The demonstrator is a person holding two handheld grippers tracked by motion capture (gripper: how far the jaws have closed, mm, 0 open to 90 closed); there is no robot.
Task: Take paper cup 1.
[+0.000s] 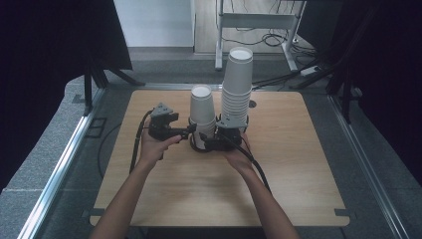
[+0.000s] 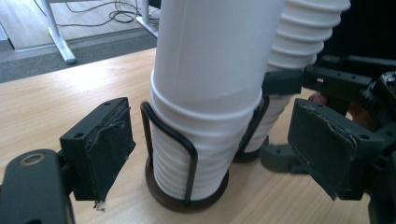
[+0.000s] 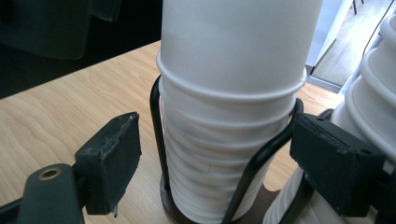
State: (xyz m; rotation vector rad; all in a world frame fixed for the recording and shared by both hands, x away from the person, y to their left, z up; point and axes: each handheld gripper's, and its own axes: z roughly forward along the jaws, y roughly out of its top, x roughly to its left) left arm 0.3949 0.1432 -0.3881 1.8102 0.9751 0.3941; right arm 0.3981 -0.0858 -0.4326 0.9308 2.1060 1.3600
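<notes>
The wooden table (image 1: pixel 278 169) carried two stacks of white paper cups standing upside down, each in its own black wire holder. The taller stack (image 1: pixel 236 84) rose behind and above the right gripper (image 1: pixel 219 142), close against its jaws in the high view; in the right gripper view its ribbed rims (image 3: pixel 369 107) sat just outside the right-hand jaw. The shorter stack (image 1: pixel 202 115) stood between the two grippers, and it was the work in hand: both pairs of jaws pointed at it. Seen from the left gripper (image 1: pixel 185 131), the shorter stack (image 2: pixel 205 93) filled the gap between the jaws, its wire holder (image 2: pixel 170 144) rising just inside them from a dark round base (image 2: pixel 187 200); both pads stood off from the cups with bare wood showing between, so those jaws were partly open and held nothing. The right gripper's jaws likewise straddled the same stack (image 3: pixel 233 93) and its wire uprights (image 3: pixel 156 116), parted wide and gripping nothing, though the right-hand pad (image 3: pixel 334 158) lay very near a wire, and contact there could not be told. Judged from this, cups were being shifted from one stack to the other; the top cup of the shorter stack sat nested but raised, and pressing it home or lifting it off was left to do.
</notes>
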